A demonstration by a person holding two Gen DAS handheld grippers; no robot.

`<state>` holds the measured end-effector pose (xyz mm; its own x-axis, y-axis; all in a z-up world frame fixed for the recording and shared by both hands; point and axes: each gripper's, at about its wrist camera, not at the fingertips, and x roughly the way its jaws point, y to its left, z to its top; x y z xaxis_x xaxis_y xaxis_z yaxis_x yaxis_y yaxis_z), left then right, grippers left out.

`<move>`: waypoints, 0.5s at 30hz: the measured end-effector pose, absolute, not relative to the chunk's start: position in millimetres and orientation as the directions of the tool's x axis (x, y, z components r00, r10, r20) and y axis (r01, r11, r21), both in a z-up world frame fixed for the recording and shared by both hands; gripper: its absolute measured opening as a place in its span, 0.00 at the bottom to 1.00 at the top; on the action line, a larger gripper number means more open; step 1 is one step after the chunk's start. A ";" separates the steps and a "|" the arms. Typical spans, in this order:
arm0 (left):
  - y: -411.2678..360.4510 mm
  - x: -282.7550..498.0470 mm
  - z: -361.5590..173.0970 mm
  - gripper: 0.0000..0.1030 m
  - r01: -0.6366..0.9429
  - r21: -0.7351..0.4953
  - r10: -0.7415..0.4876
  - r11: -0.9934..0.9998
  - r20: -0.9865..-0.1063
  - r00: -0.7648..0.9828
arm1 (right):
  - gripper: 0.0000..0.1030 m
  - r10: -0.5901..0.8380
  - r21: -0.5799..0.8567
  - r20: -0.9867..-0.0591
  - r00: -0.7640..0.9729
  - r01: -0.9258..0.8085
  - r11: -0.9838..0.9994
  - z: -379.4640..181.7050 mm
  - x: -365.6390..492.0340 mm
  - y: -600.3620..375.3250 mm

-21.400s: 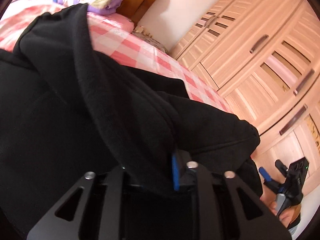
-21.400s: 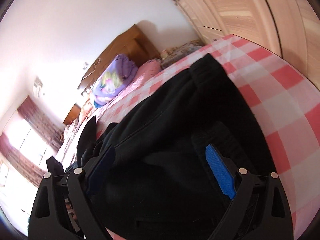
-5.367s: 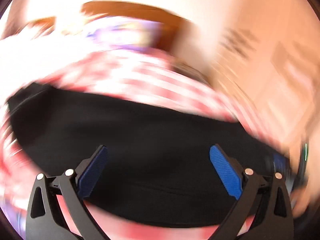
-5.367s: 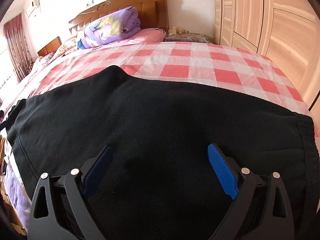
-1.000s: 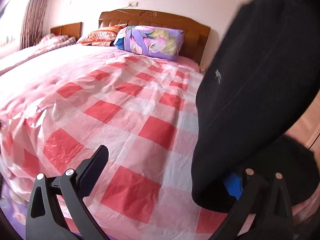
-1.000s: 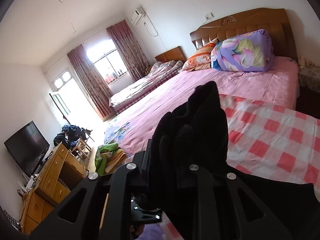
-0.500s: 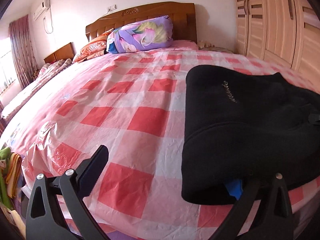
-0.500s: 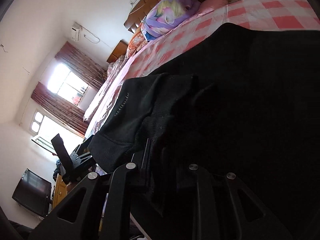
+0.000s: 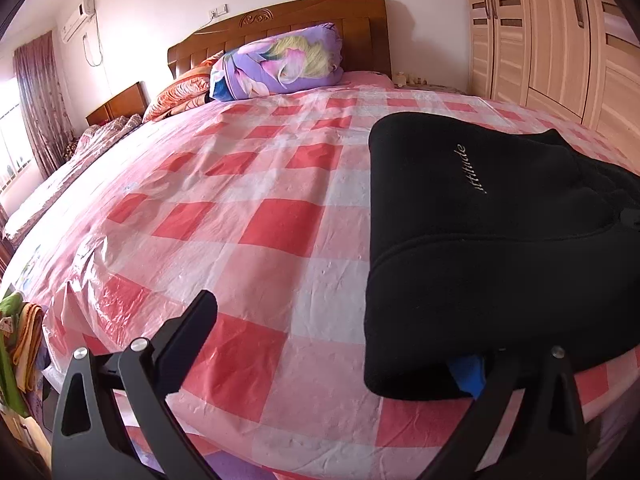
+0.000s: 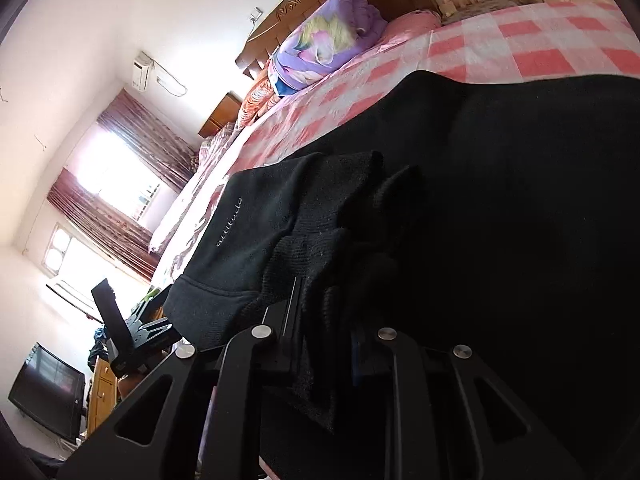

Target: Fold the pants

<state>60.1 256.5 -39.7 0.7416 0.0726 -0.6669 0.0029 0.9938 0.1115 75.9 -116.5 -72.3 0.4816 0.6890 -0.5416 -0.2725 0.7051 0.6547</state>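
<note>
Black pants (image 9: 500, 240) with pale lettering lie folded on the right of the pink checked bed cover (image 9: 240, 200). My left gripper (image 9: 332, 344) is open wide at the bed's near edge. Its left finger is over bare cover, and its blue right pad (image 9: 468, 372) is tucked under the fold's near edge. In the right wrist view the pants (image 10: 520, 200) fill most of the frame. My right gripper (image 10: 324, 320) is shut on a bunched, ribbed end of them lying on top of the fold. One finger (image 10: 108, 304) of the left gripper shows beyond the fold.
A rolled purple floral quilt (image 9: 280, 64) lies against the wooden headboard (image 9: 280, 20). A wardrobe (image 9: 560, 40) lines the right wall. A clothes pile (image 9: 16, 344) sits beyond the bed's left corner, and a television (image 10: 44, 392) stands by the far wall.
The right gripper has come down with the pants' end, so the raised part now lies folded flat on the bed. The left gripper stayed open with its right finger under the edge.
</note>
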 end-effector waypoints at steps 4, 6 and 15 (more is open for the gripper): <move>260.6 58.7 -38.6 0.99 0.015 0.095 0.054 0.995 -0.683 0.729 | 0.20 0.679 0.634 -0.554 0.482 -0.285 0.719 -68.8 73.4 -111.5; 258.4 51.1 -32.8 0.98 0.079 0.103 0.016 0.992 -0.700 0.714 | 0.20 0.682 0.637 -0.553 0.478 -0.284 0.716 -70.3 72.7 -114.0; 270.1 11.5 61.0 0.98 0.108 0.025 -0.075 0.994 -0.568 0.819 | 0.20 0.676 0.626 -0.553 0.487 -0.292 0.723 -62.6 70.9 -106.7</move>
<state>11.5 270.1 61.0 0.8193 -0.0748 -0.5684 0.1078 0.9939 0.0245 70.9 -106.7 -62.6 0.4871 0.6757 -0.5532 -0.2921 0.7231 0.6260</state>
